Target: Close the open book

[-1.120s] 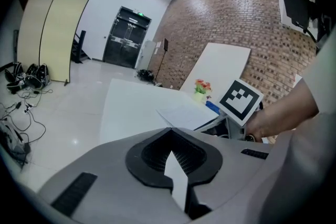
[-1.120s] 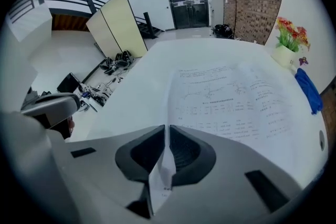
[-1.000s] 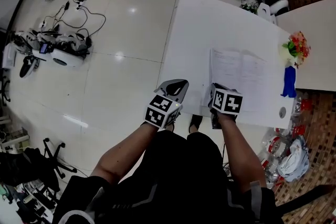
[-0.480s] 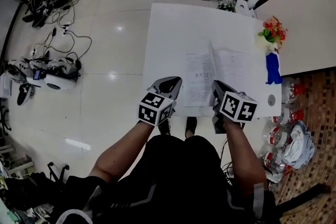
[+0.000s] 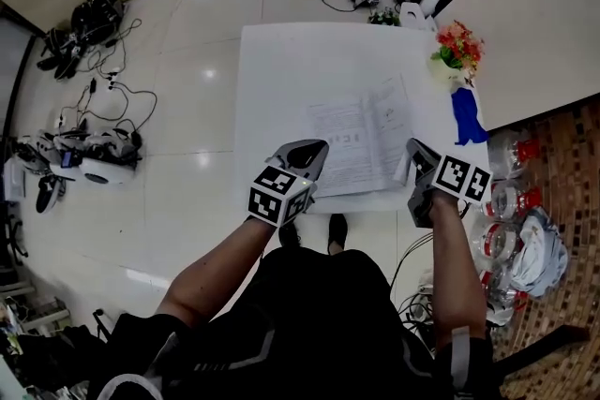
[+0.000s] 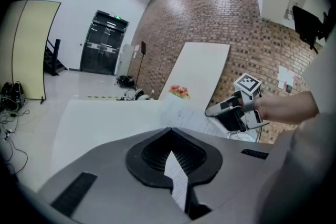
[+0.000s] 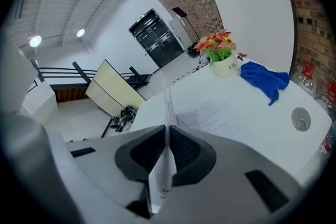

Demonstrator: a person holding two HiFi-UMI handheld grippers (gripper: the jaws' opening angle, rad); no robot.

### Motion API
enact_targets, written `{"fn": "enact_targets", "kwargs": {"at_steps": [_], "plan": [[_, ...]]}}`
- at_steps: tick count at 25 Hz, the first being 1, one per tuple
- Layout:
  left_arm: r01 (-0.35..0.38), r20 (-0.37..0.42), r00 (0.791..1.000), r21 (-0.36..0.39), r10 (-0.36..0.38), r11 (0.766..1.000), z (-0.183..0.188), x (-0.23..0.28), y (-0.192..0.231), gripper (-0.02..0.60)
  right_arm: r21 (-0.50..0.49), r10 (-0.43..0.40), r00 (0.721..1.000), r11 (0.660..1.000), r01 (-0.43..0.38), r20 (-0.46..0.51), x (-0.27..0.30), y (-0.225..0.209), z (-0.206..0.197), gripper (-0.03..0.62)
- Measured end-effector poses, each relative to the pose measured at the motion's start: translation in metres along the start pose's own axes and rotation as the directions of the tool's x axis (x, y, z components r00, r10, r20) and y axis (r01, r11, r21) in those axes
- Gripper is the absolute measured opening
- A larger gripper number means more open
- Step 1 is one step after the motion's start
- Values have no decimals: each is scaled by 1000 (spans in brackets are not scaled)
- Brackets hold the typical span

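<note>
The open book (image 5: 361, 140) lies at the white bench's (image 5: 281, 70) near edge. The left tool (image 5: 311, 153) is pinched onto a page at its left side. The right tool (image 5: 414, 155) grips another page, held upright.

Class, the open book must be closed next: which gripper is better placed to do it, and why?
Right. The right gripper is shut on a page of the book, raised on edge, likely ready to swing leftwards. The left gripper merely pinches a sheet at the near left corner.
</note>
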State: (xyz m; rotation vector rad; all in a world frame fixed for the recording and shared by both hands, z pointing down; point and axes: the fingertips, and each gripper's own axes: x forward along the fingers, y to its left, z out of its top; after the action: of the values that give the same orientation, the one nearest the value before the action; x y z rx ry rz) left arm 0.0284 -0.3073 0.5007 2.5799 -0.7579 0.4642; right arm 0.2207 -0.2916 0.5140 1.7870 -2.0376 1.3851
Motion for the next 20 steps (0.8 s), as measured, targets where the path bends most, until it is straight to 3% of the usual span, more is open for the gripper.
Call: {"fn": "enact_targets", "kwargs": {"at_steps": [12, 20], "plan": [[-100, -64, 993, -28, 98, 995, -5, 14, -7, -2, 112, 117, 984, 988, -102, -132, 25, -122, -16, 32], [-157, -86, 985, -77, 151, 985, -18, 9, 0, -2, -103, -70, 973, 993, 49, -218, 41, -159, -31, 32]]}}
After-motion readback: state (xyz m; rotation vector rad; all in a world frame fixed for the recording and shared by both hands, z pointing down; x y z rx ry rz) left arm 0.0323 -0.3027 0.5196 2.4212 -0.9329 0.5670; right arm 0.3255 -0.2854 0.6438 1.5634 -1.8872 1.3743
